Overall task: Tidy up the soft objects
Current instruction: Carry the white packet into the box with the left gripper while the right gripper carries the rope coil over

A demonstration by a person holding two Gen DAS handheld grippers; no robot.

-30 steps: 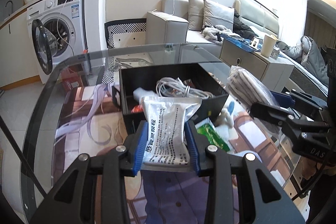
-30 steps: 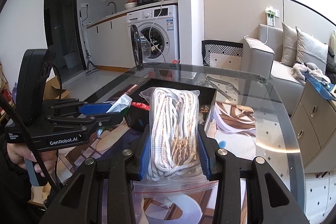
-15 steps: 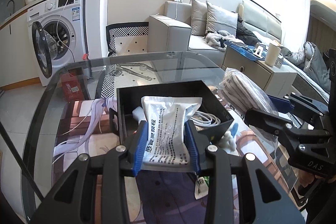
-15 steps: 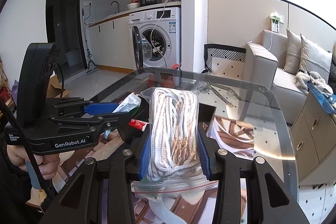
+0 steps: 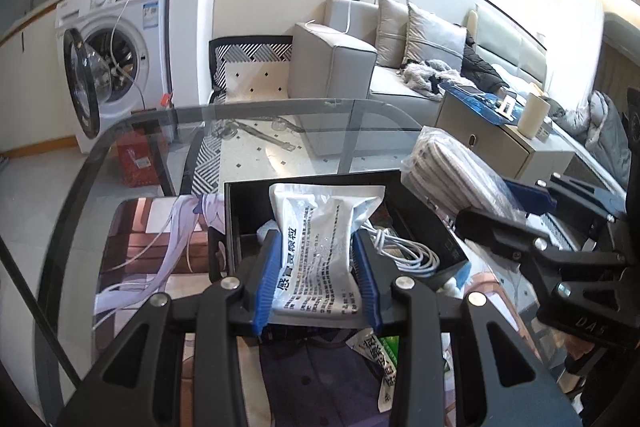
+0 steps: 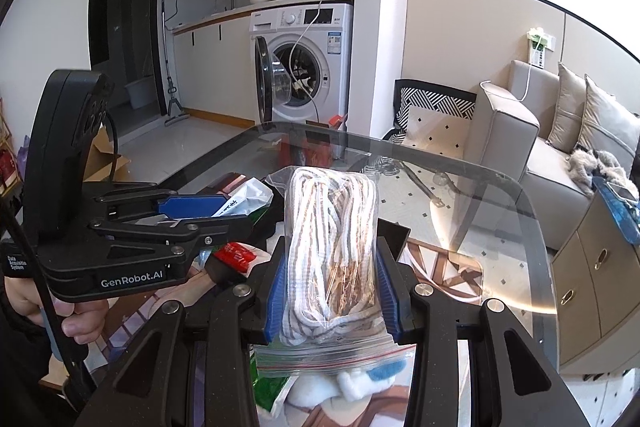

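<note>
Now nearer: black box (image 5: 420, 223) on glass table (image 5: 280, 119), sofa (image 5: 352, 67) behind.

The black box (image 5: 432, 227) is sitting open-topped at the middle of the glass table (image 5: 280, 115), but a coiled white cable (image 5: 404, 251) is filling its right part. Beyond the box's far wall, bare glass is lying clear up to the far edge. Near the box, a green sachet (image 5: 390, 347) and a red packet (image 6: 234, 254) are cluttering the mat (image 5: 152, 251).
</note>
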